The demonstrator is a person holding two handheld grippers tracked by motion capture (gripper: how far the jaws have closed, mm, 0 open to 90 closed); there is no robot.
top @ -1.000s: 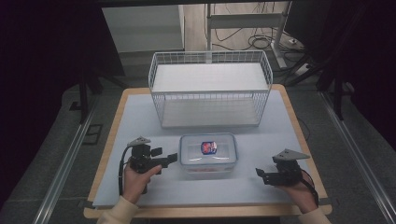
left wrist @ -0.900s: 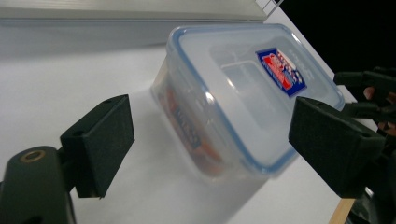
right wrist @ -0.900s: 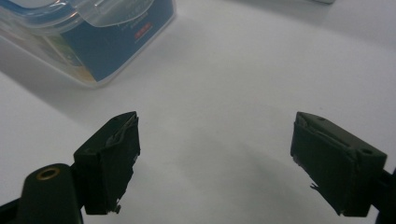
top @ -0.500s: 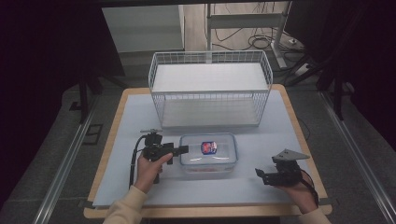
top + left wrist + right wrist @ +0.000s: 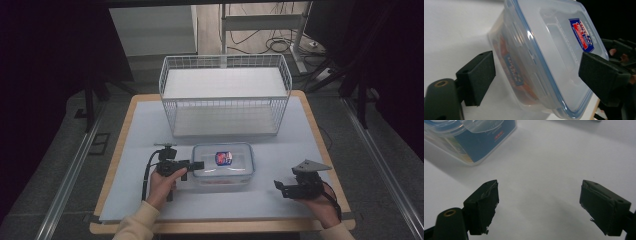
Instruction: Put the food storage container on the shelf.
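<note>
the left gripper (image 5: 536, 77), jaws wide, straddles the clear lidded container (image 5: 223, 164) at the table's (image 5: 310, 135) front, not yet clamped; the right gripper (image 5: 546, 207) waits open and empty; lifting toward the wire basket (image 5: 225, 95) looks left to do

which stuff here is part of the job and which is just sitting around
In the job:
- clear lidded container, lid on
- left hand-held gripper, jaws open on either side of the container's edge
- right hand-held gripper, open, apart from the container

Just there:
- white wire basket, behind the container
- white table mat
</note>
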